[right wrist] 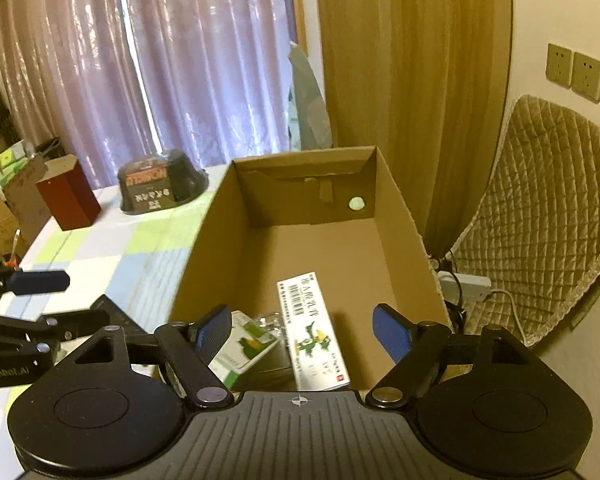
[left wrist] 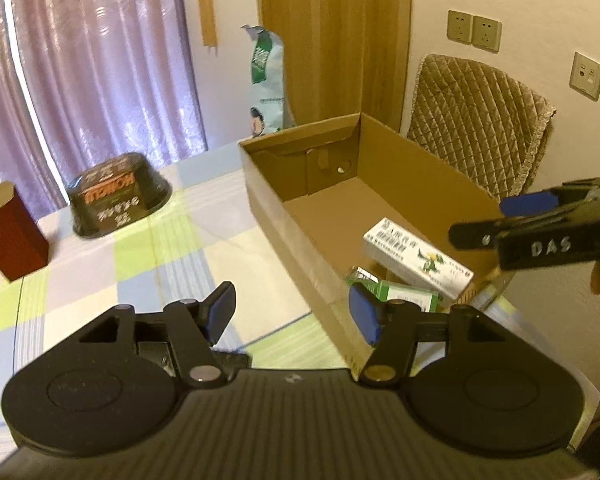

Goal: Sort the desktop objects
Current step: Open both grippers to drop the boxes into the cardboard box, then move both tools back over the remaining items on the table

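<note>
Left wrist view: the left tongs are spread wide and hold nothing, hovering over the near corner of the cardboard box on the checked desk. Inside the box, just ahead and to the right of these tongs, lie two cartons: a white medicine carton, its long axis slanting away to the left, and a green carton nearer, partly behind the right pad. Well ahead and to the left, outside the box, stand one black bowl-shaped tub upside down and one dark red box. The right tongs enter from the right, above the box's far wall; from here I cannot tell their spread.

Right wrist view: the right tongs are spread too, empty, poised directly over the box's near end, with the white carton between the pads, its length running away from them, and the green one by the left pad. The tub and red box lie far ahead-left. Judging by this, two items remain unsorted, and the left tongs are nearer to them.
</note>
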`<state>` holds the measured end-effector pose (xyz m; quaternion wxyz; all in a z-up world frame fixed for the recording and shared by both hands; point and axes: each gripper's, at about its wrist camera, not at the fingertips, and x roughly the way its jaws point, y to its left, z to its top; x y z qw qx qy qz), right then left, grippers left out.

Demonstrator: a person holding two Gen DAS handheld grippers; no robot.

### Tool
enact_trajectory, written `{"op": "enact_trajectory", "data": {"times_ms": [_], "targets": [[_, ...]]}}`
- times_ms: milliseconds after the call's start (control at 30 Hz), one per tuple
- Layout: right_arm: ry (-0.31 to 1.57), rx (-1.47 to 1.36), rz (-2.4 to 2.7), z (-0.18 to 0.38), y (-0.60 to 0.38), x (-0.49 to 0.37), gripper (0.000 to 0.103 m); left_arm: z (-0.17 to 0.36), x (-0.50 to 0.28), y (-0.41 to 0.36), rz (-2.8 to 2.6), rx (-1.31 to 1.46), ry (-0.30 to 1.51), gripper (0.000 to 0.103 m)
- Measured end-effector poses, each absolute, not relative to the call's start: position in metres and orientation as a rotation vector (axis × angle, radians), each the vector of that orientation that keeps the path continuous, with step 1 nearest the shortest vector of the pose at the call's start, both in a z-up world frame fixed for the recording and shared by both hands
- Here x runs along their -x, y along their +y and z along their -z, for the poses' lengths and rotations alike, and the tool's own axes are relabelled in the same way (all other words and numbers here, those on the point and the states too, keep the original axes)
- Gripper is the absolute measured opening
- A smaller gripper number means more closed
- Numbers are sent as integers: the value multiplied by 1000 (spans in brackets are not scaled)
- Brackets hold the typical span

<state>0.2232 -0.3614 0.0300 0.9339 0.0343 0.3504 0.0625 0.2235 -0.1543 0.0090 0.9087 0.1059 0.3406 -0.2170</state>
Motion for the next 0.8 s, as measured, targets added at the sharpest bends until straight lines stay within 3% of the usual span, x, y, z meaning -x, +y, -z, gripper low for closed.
{"op": "enact_trajectory", "data": {"times_ms": [200,267,433,800], "targets": [[685,-78,-145,-46,-344,-197,82,-8,-200,-132,407,-208,720,75],[672,-78,-150,-50,-337,-187,96,-9,-192,-124,396,-200,723,82],[666,-85,-181,-53,-320,-155,96,-9,-167,-98,358,-184,711,98],[752,-80,-236,-28,-285,-107,96,12,-111,-26,252,-181,802,102]]}}
